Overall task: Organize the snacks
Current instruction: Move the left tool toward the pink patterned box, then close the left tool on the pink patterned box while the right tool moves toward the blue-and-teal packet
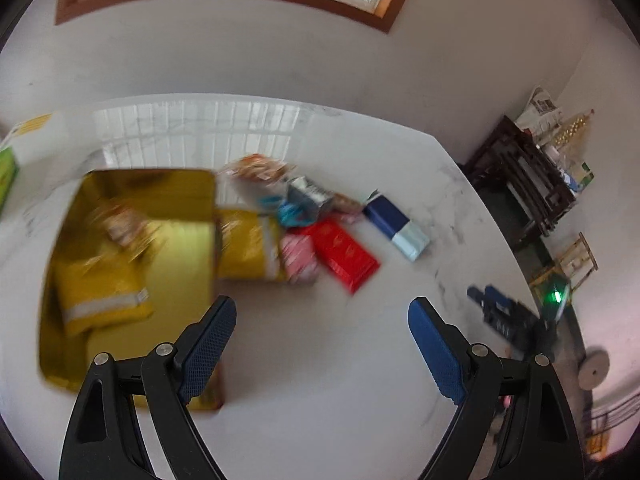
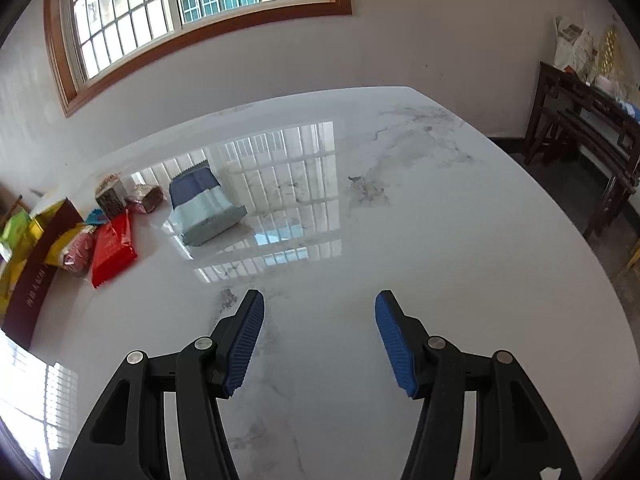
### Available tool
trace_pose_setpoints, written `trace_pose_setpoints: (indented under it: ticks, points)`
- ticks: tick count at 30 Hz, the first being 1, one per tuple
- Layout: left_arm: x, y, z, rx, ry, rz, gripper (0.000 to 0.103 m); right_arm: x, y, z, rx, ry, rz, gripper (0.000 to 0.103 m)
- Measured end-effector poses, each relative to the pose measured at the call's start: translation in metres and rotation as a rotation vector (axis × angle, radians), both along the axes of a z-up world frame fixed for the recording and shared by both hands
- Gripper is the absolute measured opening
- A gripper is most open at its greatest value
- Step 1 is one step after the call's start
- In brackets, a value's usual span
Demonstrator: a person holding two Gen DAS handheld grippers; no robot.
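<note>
Left wrist view: left gripper (image 1: 322,344) jaws spread wide, nothing between, above bare marble tabletop (image 1: 360,360). Gold box (image 1: 132,280), blurred, near tabletop's left edge, yellow packets (image 1: 100,300) inside. Snack pile just beside box's right wall: red packet (image 1: 344,256), pink packet (image 1: 298,258), blue-and-pale packet (image 1: 396,222) slightly apart. Right wrist view: right gripper (image 2: 320,340) jaws parted, empty, over bare tabletop; snacks well apart toward left edge.

Black linkage arms (silver screws) carry blue ribbed fingers (image 2: 242,346).
</note>
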State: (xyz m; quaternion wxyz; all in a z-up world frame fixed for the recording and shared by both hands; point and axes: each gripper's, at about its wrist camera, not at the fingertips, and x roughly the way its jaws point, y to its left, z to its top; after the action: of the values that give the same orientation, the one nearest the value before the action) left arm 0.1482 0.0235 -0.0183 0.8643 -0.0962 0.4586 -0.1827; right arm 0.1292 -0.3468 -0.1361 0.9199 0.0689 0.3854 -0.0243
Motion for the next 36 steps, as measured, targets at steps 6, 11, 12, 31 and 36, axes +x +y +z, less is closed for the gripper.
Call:
trace_pose_setpoints:
  ticks: [6,11,12,31,36]
  points:
    - [0.066,-0.031,-0.025,0.059,0.117,-0.008,0.073,0.002,-0.010,-0.006,0.083,0.021,0.007,0.056]
    - [0.088,-0.038,-0.051,0.111,0.176,-0.017,0.072,0.001,-0.012,-0.007,0.121,0.018,0.021,0.056]
    - [0.091,-0.040,-0.054,0.125,0.183,-0.017,0.072,0.001,-0.012,-0.008,0.127,0.019,0.023,0.056]
    - [0.115,-0.067,-0.090,0.264,0.260,-0.067,0.050,0.002,-0.015,-0.010,0.169,0.019,0.020,0.056]
    - [0.115,-0.062,-0.096,0.256,0.275,-0.049,0.033,-0.002,-0.042,-0.009,0.161,0.019,-0.076,0.055]
